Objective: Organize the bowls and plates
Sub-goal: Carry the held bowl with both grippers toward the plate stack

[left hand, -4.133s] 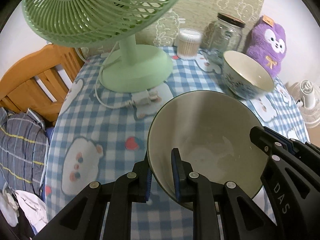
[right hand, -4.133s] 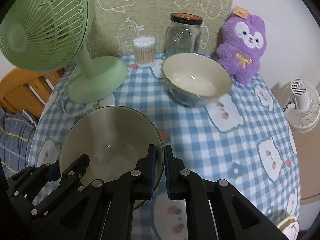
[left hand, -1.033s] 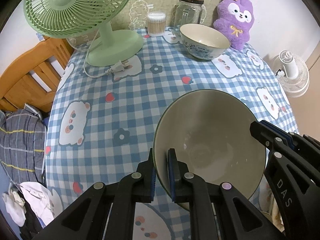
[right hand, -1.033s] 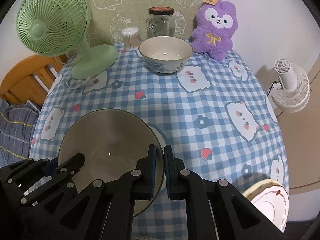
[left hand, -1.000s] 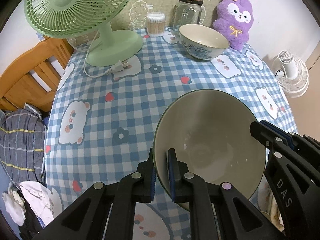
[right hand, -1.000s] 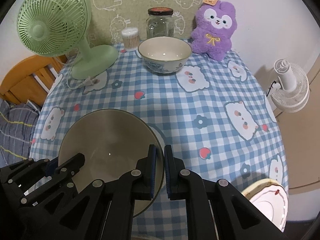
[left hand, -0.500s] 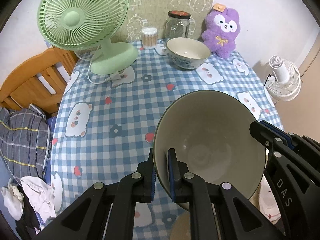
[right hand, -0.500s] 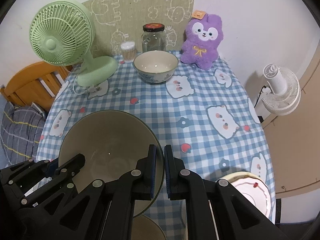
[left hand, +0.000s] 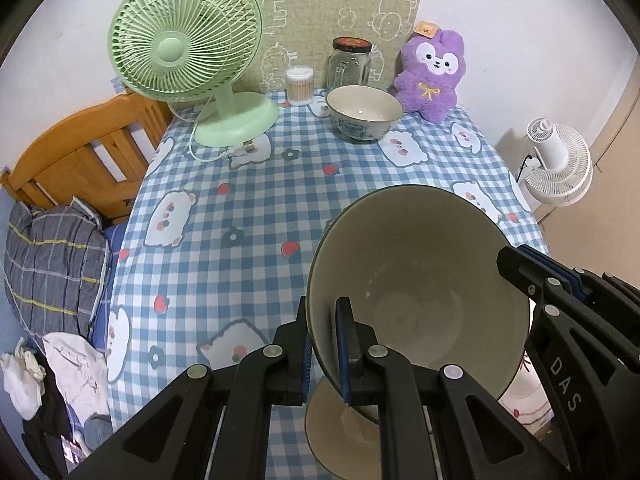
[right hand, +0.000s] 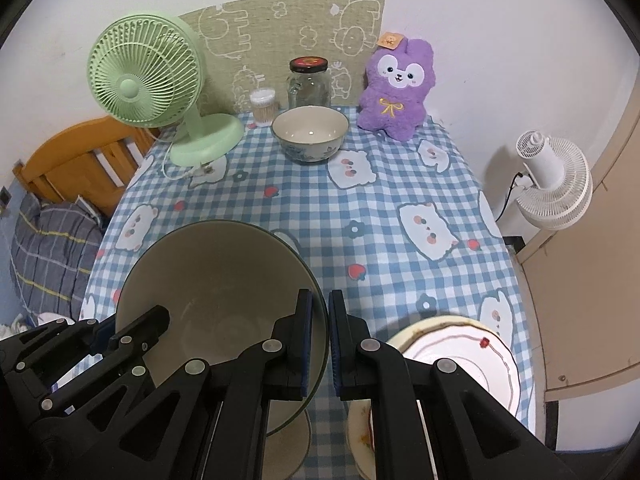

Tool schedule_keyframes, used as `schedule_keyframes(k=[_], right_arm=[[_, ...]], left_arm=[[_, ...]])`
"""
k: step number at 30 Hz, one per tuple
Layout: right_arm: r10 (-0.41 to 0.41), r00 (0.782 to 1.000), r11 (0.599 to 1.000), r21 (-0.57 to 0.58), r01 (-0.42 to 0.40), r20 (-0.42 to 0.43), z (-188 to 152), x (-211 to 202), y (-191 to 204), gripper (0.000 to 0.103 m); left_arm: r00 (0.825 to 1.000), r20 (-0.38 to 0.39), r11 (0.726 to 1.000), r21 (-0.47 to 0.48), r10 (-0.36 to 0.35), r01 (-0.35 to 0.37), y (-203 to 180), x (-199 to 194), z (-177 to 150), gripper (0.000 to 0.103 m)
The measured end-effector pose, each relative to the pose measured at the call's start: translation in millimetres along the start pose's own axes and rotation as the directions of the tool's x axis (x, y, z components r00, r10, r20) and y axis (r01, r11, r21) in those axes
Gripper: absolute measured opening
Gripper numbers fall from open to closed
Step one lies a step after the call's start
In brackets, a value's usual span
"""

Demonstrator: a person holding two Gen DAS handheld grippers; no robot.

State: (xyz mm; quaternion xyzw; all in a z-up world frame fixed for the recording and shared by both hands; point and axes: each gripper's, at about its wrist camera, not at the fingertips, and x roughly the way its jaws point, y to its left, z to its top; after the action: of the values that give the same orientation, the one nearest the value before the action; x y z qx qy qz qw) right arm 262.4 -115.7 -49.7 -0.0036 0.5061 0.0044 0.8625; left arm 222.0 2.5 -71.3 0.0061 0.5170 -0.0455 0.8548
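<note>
A large grey-green bowl [left hand: 420,280] hangs in the air above the near edge of the checked table [left hand: 248,200]. My left gripper [left hand: 323,320] is shut on its left rim. My right gripper [right hand: 320,308] is shut on the opposite rim of the same bowl [right hand: 208,280]. Right under it a beige dish [left hand: 340,432] rests on the table. A white plate with a pink line [right hand: 460,360] lies to the right, overlapping another plate [right hand: 360,428]. A blue-patterned bowl [right hand: 310,132] stands at the far side.
At the back stand a green fan [left hand: 188,48] with its cord, a cotton-swab tub [left hand: 299,86], a glass jar [left hand: 350,64] and a purple plush [left hand: 434,76]. Off the table are a white fan [right hand: 556,184], a wooden frame [left hand: 80,156] and bedding [left hand: 52,264].
Both grippers have risen and drawn back toward the near edge with the bowl between them. The far objects look smaller, and the beige dish and plates have come into view below.
</note>
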Motion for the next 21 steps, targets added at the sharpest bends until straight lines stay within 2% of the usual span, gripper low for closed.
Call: schedule_keyframes(k=[12,21], right_arm=[[0.020,0.999,0.999,-0.027,-0.021,-0.033,-27,-10,1,0.011],[0.021,0.997,0.999,-0.046,-0.024,-0.074,-44,-3,2,0.011]], left_arm=[[1.000,-0.010,0.999,-0.029,0.015,-0.016,-2,-14,-29,0.007],[0.999,-0.050,0.999,-0.050,0.012,-0.015,-4,-6,-51,0.007]])
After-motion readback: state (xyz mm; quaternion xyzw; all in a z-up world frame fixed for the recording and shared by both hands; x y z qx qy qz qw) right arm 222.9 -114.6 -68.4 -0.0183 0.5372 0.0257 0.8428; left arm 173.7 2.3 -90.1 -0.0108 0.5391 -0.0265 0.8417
